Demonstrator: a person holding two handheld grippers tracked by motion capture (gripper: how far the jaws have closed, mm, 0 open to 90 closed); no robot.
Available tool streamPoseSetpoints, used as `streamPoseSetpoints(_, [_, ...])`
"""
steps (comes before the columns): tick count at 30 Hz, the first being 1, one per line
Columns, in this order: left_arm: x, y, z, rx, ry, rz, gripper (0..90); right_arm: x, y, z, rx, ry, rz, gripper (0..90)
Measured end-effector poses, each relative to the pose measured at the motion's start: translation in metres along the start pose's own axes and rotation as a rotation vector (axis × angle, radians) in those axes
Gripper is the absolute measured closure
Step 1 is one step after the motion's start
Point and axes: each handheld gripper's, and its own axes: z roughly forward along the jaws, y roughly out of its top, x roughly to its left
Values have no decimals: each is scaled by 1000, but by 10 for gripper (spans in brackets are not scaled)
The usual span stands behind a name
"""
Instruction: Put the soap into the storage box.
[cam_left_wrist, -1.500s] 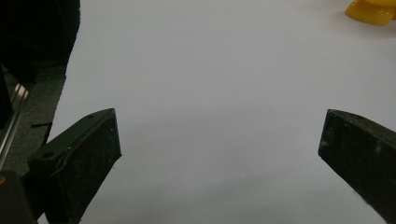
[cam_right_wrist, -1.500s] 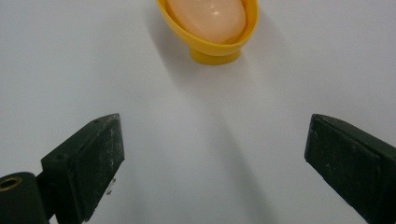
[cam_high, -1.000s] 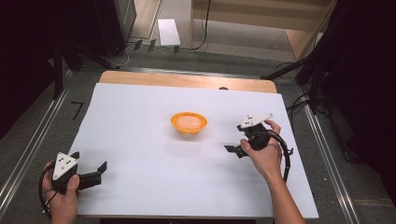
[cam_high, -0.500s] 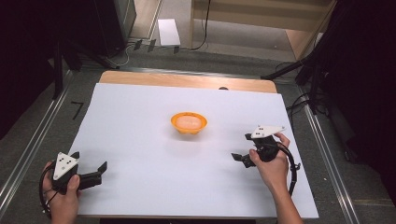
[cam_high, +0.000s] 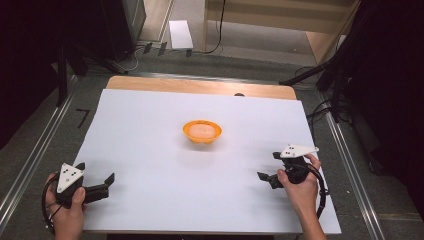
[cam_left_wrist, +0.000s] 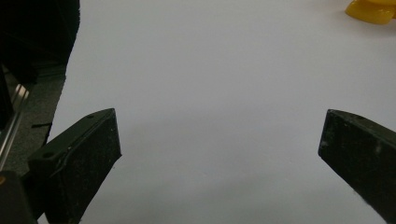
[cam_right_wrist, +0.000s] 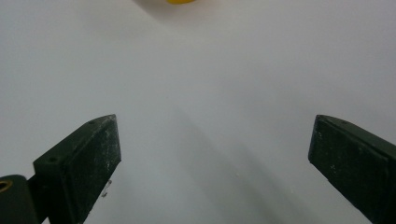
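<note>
An orange bowl (cam_high: 201, 131) with something pale inside stands at the middle of the white table (cam_high: 150, 120). My left gripper (cam_high: 95, 171) rests near the front left corner, held by a hand, its jaws wide open and empty. In the left gripper view (cam_left_wrist: 219, 135) the bowl (cam_left_wrist: 371, 10) sits far off at the top right. My right gripper (cam_high: 268, 166) is at the front right, jaws wide open and empty, pointing left toward the table's middle. In the right gripper view (cam_right_wrist: 212, 135) a sliver of the bowl (cam_right_wrist: 180, 1) shows at the top edge.
A strip of bare wood (cam_high: 200, 86) runs along the table's far edge. Metal rails (cam_high: 350, 165) flank both sides, with cables (cam_high: 320, 107) on the floor at the right. A white panel (cam_high: 180, 34) lies on the floor beyond the table.
My right gripper has drawn back toward the front edge and to the right, away from the bowl. The left gripper and the bowl have stayed put.
</note>
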Motion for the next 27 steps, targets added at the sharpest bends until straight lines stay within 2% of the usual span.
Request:
streamPoseSetpoints(13, [0,0,0,-1,2,1,0,-4,-34,-25,-53,-46,78,15])
streamPoseSetpoints(27, [0,0,0,-2,3,0,0,-8,-81,-55,-104,-100,181,0])
